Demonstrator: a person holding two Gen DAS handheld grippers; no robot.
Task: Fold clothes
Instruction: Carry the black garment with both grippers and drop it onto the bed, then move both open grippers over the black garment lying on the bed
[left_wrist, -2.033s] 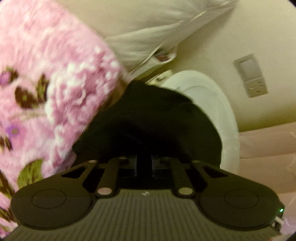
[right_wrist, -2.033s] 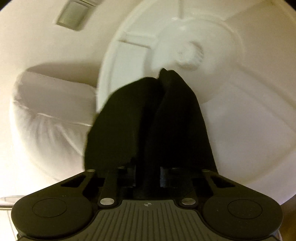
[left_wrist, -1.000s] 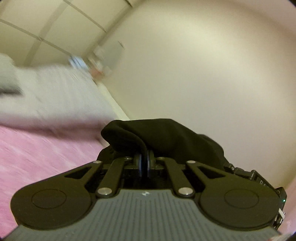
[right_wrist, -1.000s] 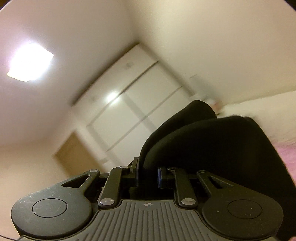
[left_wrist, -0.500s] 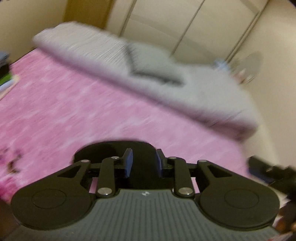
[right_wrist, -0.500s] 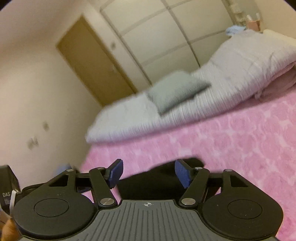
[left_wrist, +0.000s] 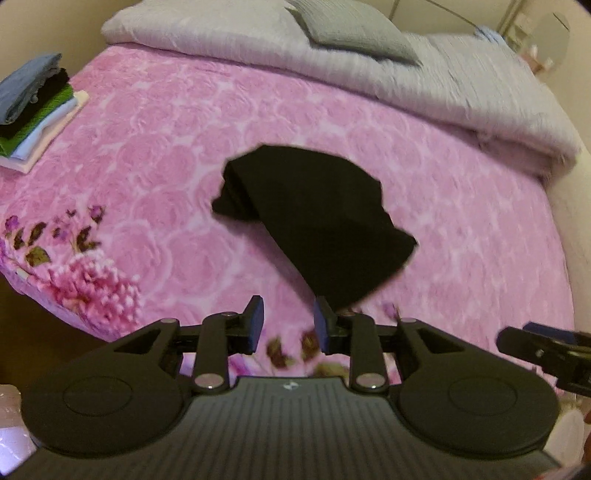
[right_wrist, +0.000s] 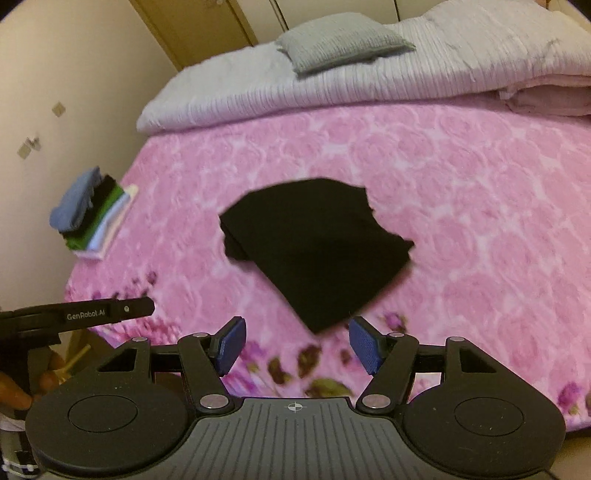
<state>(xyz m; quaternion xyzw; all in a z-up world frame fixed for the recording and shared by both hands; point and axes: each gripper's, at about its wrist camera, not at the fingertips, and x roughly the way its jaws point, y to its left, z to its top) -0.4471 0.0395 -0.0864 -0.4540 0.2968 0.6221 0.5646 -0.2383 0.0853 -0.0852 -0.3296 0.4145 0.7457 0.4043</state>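
A pink floral bedspread, with a black garment bunched at mid-bed.

From the left wrist, the left gripper is seen parted, empty; a folded stack lies aside. From the right wrist, the right gripper is seen wide, empty; the garment is rumpled, not squared.

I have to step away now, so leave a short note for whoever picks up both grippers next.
Left gripper: open, empty.
Right gripper: open, empty.
Black garment lies loosely bunched in the middle of the pink bedspread, touching neither gripper.
Done: a stack of folded clothes sits at the bed's left edge.
Left: spread the black garment flat, fold it, add it to the stack.
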